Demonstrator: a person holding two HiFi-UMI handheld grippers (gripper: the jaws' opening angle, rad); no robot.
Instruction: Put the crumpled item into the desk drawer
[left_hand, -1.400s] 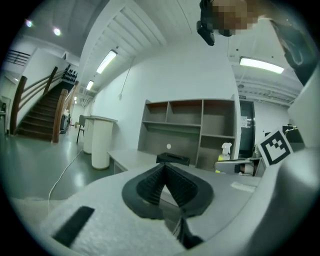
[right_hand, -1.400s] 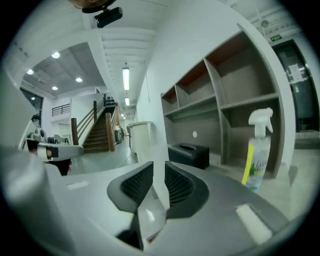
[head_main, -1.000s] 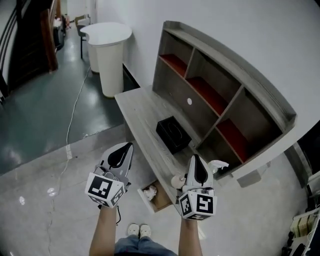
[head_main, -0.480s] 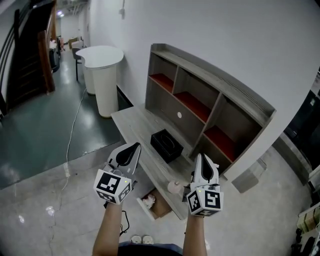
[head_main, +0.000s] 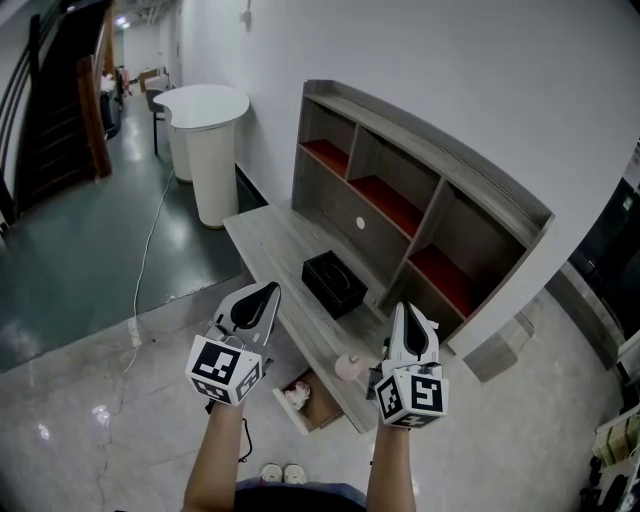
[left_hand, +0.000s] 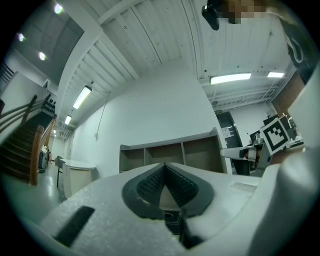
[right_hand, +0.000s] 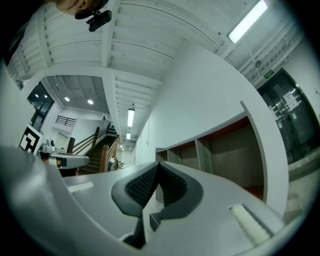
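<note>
Barely any shift from earlier frame. Hovering over near end of desk (head_main: 275, 245) with left gripper (head_main: 262, 295) and right gripper (head_main: 407, 318), both closed, empty. Probably finished: check crumpled item (head_main: 295, 397) sits fully inside open drawer (head_main: 322, 408), clear of rim.

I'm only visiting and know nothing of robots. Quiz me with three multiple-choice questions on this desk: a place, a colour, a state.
1. Where is the black box? A on the desk; B on the stairs; C on the floor.
2. What colour are the shelf floors? A blue; B red; C yellow.
3. The desk drawer is: A open; B shut; C missing.
Answers: 1A, it sits on the desk top; 2B, the compartments' floors show red; 3A, it juts out with a crumpled white item inside.
</note>
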